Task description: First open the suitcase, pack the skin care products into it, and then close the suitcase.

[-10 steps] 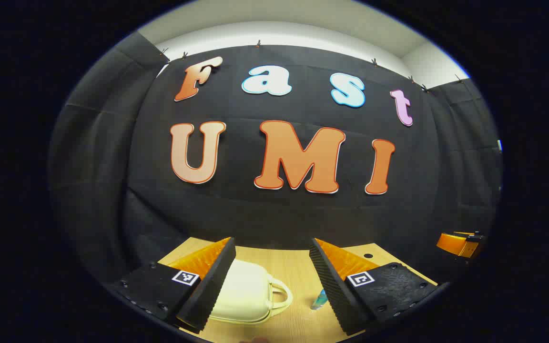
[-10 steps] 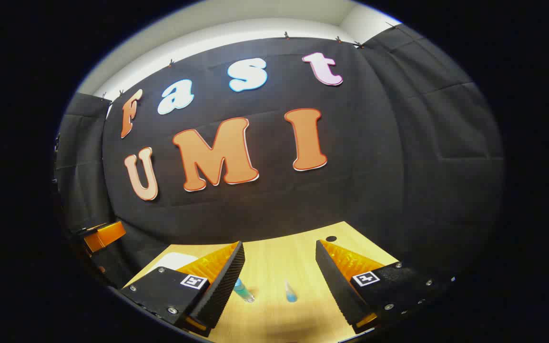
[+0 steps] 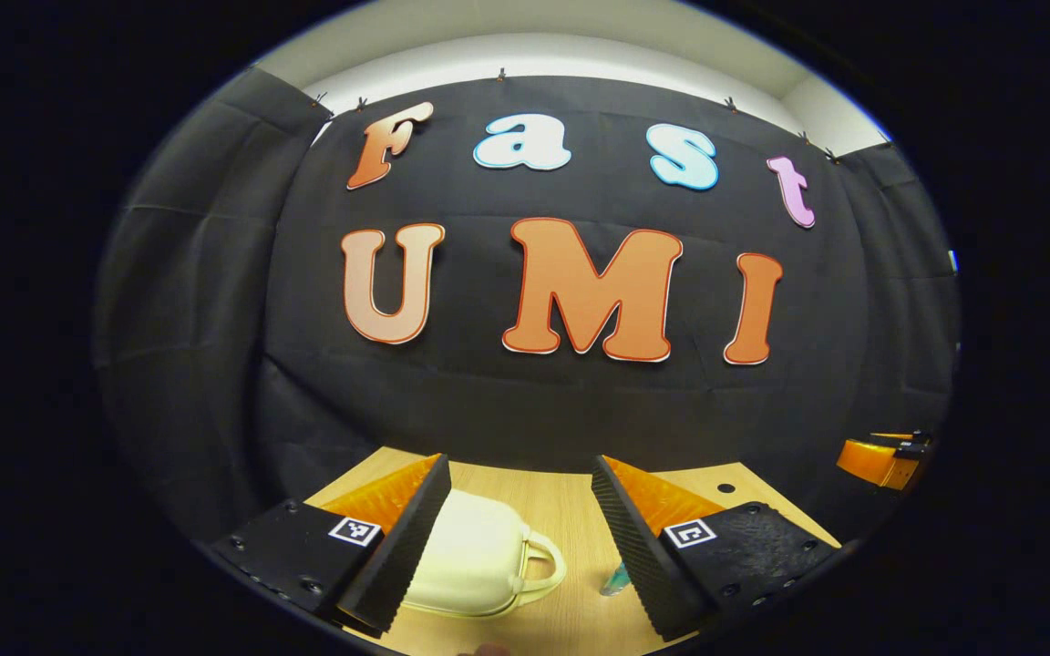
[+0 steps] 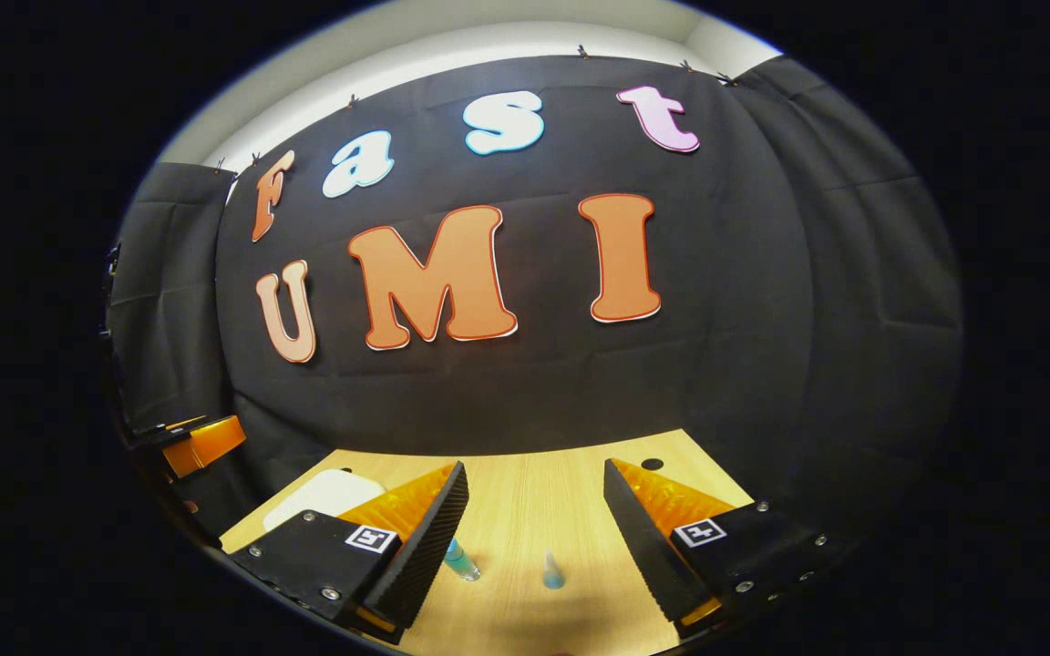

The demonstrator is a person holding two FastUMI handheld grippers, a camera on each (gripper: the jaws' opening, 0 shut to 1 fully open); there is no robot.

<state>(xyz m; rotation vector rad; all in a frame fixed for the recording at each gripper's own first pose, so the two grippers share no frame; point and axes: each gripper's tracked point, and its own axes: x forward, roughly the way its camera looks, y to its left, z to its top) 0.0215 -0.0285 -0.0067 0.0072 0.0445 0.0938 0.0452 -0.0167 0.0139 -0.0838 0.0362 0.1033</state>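
Hovering over the wooden desk, the left tongs are gaping open, the closed cream suitcase lying at 6 o'clock in the left gripper view. In the right gripper view, the right tongs are spreading empty above two blue bottles at 6 o'clock.

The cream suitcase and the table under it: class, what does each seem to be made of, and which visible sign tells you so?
The small cream suitcase with a loop handle looks like moulded plastic or faux leather: smooth, rounded, softly glossy; which one stays open. The pale wooden table looks like wood or wood-grain laminate: fine streaks, matte surface.
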